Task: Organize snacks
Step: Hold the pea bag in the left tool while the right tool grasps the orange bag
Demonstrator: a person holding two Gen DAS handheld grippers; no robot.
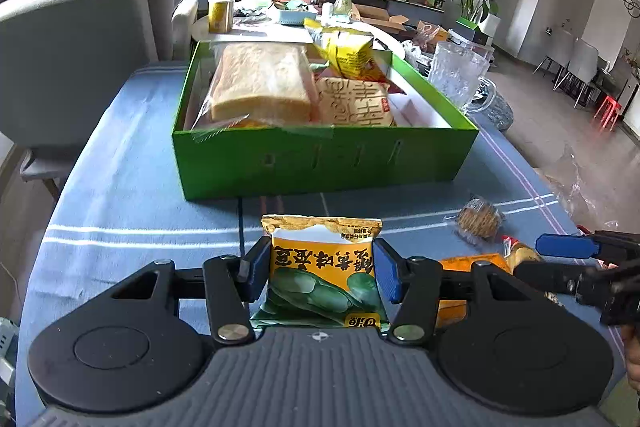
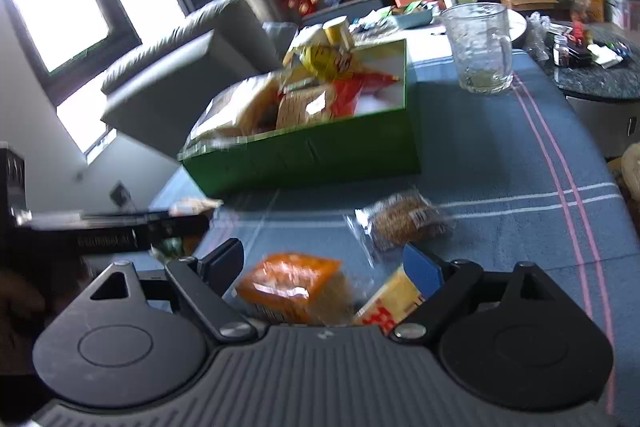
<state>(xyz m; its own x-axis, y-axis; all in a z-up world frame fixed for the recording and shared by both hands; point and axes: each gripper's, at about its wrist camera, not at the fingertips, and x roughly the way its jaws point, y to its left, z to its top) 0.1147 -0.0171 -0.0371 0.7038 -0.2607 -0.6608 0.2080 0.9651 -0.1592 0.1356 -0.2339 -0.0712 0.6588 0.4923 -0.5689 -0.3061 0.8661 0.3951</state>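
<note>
My left gripper is shut on a yellow and green snack packet, held upright just above the blue striped tablecloth, in front of the green box. The box holds a bagged bread loaf and several other snack packs. My right gripper stands open low over the table. An orange packet lies between its fingers, and a yellow and red packet lies by its right pad. A round wrapped cracker lies just beyond. The right wrist view is blurred.
A glass pitcher stands right of the green box. A grey sofa sits past the table's left edge. A second cluttered table and potted plants lie behind. Crumpled clear plastic lies past the table's right edge.
</note>
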